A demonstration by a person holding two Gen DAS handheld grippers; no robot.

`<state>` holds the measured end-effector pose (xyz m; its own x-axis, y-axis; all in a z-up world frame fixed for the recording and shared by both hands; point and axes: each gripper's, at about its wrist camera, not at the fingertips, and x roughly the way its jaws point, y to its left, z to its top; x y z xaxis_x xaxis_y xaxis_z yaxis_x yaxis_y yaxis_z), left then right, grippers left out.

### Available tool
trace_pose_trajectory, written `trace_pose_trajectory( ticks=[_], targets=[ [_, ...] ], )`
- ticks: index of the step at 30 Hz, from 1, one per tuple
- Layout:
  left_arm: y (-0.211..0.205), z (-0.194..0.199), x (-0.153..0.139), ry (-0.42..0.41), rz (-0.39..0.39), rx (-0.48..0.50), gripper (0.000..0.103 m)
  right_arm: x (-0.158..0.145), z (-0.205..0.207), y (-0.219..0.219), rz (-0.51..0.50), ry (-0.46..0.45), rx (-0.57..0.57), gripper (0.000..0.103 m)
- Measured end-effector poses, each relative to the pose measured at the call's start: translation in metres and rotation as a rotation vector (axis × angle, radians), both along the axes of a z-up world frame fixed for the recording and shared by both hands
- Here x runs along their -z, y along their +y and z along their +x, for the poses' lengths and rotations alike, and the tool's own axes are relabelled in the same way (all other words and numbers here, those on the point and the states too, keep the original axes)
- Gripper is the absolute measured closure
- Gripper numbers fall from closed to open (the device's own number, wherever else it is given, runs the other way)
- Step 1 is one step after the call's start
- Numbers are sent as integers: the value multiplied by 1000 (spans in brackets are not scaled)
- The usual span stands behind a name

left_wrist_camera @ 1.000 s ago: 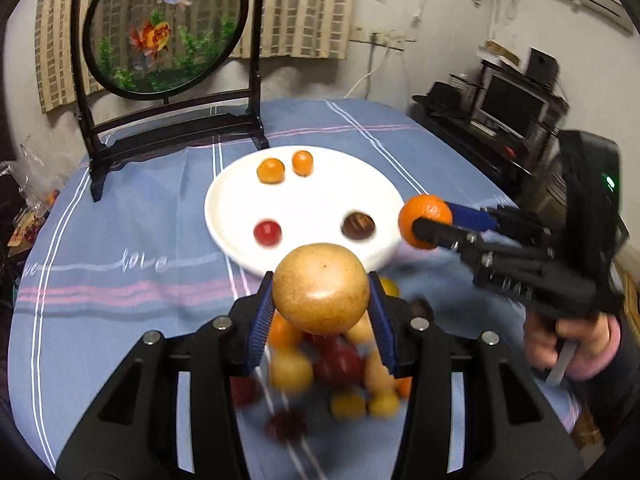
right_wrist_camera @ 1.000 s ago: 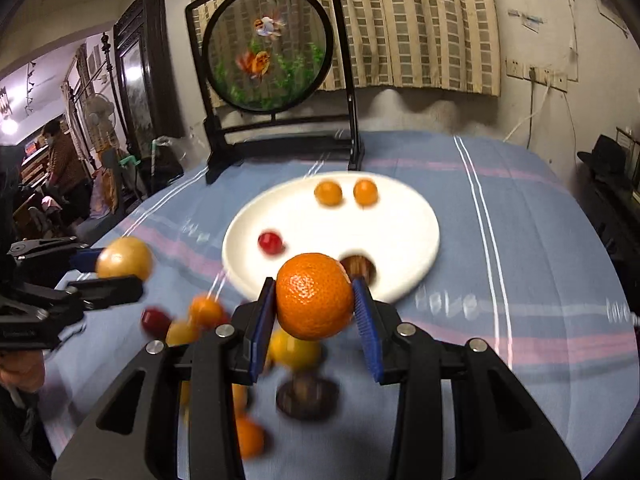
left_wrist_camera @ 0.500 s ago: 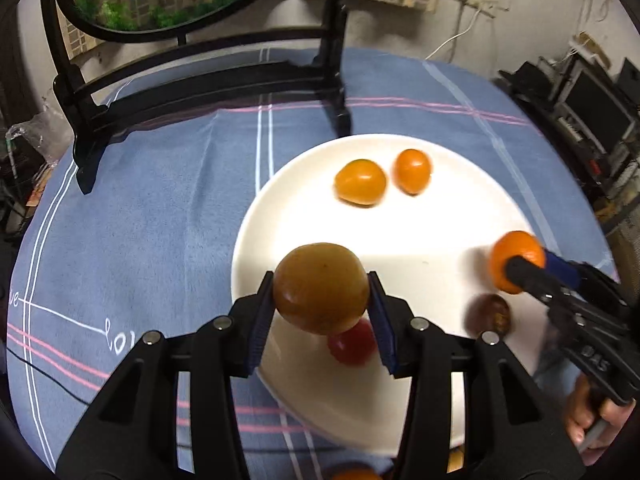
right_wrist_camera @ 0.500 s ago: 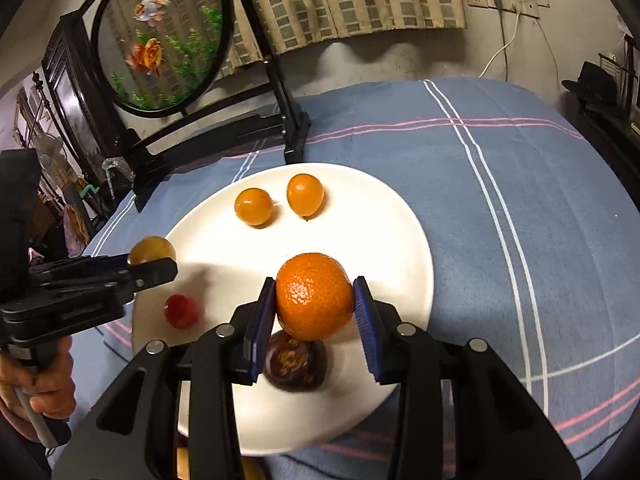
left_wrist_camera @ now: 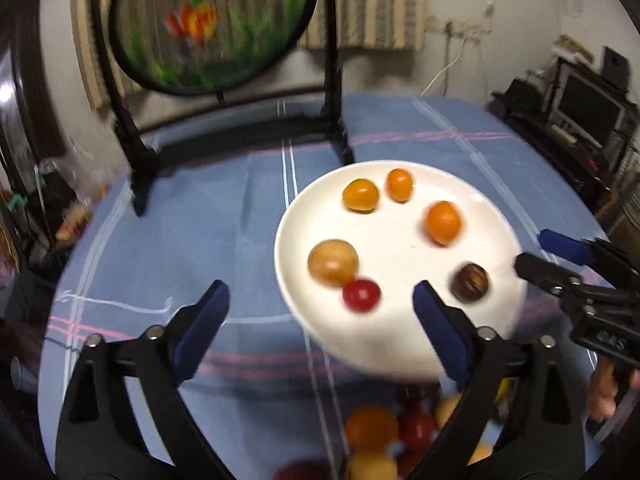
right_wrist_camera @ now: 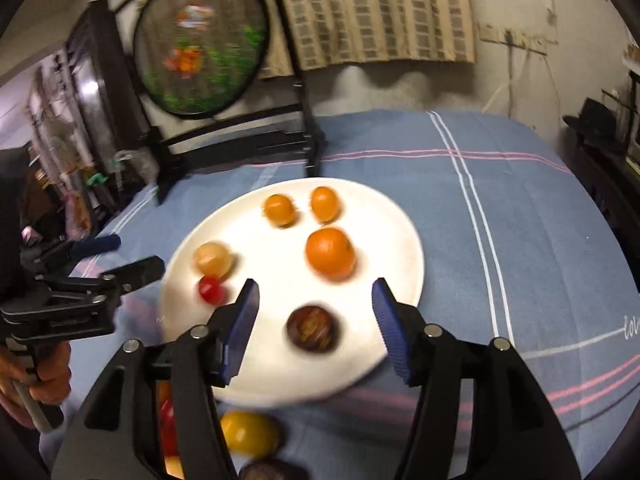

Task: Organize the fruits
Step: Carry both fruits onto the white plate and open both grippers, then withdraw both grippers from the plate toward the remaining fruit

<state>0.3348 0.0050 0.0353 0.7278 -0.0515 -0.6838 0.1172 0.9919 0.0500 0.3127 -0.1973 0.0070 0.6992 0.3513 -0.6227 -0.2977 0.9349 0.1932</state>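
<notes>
A white plate (left_wrist_camera: 400, 344) (right_wrist_camera: 404, 240) on the blue cloth holds several fruits. A tan round fruit (left_wrist_camera: 333, 263) (right_wrist_camera: 213, 259) lies at its left, touching a red one (left_wrist_camera: 361, 295) (right_wrist_camera: 211, 289). An orange (left_wrist_camera: 443, 222) (right_wrist_camera: 331, 255) sits near the middle, two small orange fruits (left_wrist_camera: 360, 195) (right_wrist_camera: 280, 209) at the back, a dark brown fruit (left_wrist_camera: 469, 282) (right_wrist_camera: 313, 327) in front. My left gripper (left_wrist_camera: 322, 304) is opening wide, nothing between its jaws. My right gripper (right_wrist_camera: 315, 303) is also opening, empty, above the dark fruit.
A pile of loose fruits (left_wrist_camera: 384, 436) (right_wrist_camera: 248, 432) lies on the cloth in front of the plate. A round painted screen on a black stand (left_wrist_camera: 216, 24) (right_wrist_camera: 200, 40) rises behind the plate. A hand (right_wrist_camera: 44, 376) holds the other gripper at the left.
Both grippers let go of their fruit: the tan fruit and the orange now lie on the plate. Both grippers have drawn back toward the near side of the plate.
</notes>
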Motion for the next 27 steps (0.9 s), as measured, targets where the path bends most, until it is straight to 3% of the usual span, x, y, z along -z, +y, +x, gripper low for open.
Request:
trace_pose_trajectory(
  ticks=[5, 9, 12, 14, 17, 21, 27],
  targets=[
    [0, -93, 7, -116, -35, 35, 2, 11, -57, 2, -48, -48, -60, 40],
    [9, -136, 27, -164, -86, 79, 2, 23, -97, 9, -98, -43, -121, 40],
    [21, -149, 38, -147, -38, -2, 2, 30, -118, 17, -114, -35, -195, 40],
    [35, -154, 38, -164, -85, -53, 2, 32, -126, 23, -127, -39, -239, 40],
    [50, -152, 40, -118, -167, -78, 2, 34, -132, 32, -166, -38, -279, 40],
    [63, -152, 43, -88, -253, -112, 2, 34, -134, 38, -146, 5, -331, 40],
    [68, -154, 45, -76, -294, -114, 2, 37, -139, 40, -173, 18, -343, 40]
  ],
)
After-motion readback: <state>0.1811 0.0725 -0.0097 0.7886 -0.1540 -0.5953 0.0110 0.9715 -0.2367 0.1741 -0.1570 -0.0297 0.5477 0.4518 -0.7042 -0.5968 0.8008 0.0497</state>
